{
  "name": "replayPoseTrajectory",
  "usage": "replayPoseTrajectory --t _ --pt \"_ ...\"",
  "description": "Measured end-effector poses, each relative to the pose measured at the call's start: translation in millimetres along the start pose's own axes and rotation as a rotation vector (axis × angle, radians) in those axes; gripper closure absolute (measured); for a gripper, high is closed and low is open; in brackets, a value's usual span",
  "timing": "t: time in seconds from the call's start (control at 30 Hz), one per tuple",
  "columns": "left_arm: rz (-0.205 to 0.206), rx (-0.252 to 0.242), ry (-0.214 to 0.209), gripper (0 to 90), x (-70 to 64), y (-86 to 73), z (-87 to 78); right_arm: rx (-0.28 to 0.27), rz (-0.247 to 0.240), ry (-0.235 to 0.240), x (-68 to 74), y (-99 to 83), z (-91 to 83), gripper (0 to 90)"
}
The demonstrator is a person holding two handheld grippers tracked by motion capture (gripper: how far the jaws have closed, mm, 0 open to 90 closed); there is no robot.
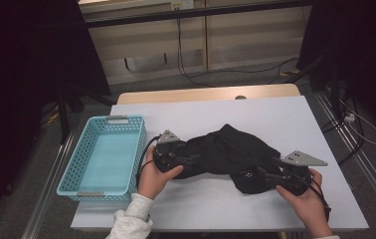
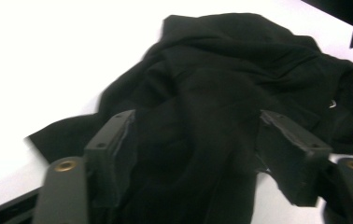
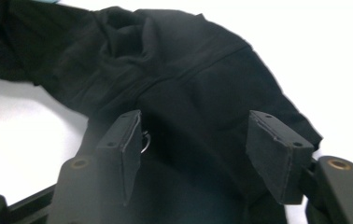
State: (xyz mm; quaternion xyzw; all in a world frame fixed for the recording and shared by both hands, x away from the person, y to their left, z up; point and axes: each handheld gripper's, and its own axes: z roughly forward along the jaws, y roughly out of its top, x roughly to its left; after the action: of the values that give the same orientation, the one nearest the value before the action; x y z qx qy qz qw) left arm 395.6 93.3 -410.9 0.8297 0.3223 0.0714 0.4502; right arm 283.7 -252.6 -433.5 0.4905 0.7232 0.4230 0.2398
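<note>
On the white table (image 1: 216,209), the blue basket (image 1: 71,172) beside the black garment (image 1: 231,149) holds nothing.

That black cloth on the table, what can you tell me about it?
The black cloth is soft, matte fabric, crumpled in a wrinkled heap on the white table, right of the blue basket. A small metal ring shows near one edge. The left hand-held gripper and right hand-held gripper each straddle an end with open jaws.
</note>
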Motion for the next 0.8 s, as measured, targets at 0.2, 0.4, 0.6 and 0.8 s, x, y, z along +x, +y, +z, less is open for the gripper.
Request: replayPoseTrajectory --t 0.2,0.4,0.6,0.8 --pt "0.058 0.010 -0.037 22.9 -13.9 10.4 15.9 0.023 -0.028 0.021 11.3 -6.1 -2.4 34.1" --pt "0.125 0.046 -0.077 21.1 -27.4 11.6 39.8 0.051 -0.055 0.028 17.3 -11.9 -5.1 33.1" --pt "0.157 0.121 -0.116 22.7 -37.3 3.4 68.5 0.063 -0.050 0.026 16.4 -17.7 -11.7 32.7" --pt "0.187 0.172 -0.102 41.2 -39.9 -4.5 77.3 0.063 -0.030 0.015 12.9 -21.6 -15.7 31.5"
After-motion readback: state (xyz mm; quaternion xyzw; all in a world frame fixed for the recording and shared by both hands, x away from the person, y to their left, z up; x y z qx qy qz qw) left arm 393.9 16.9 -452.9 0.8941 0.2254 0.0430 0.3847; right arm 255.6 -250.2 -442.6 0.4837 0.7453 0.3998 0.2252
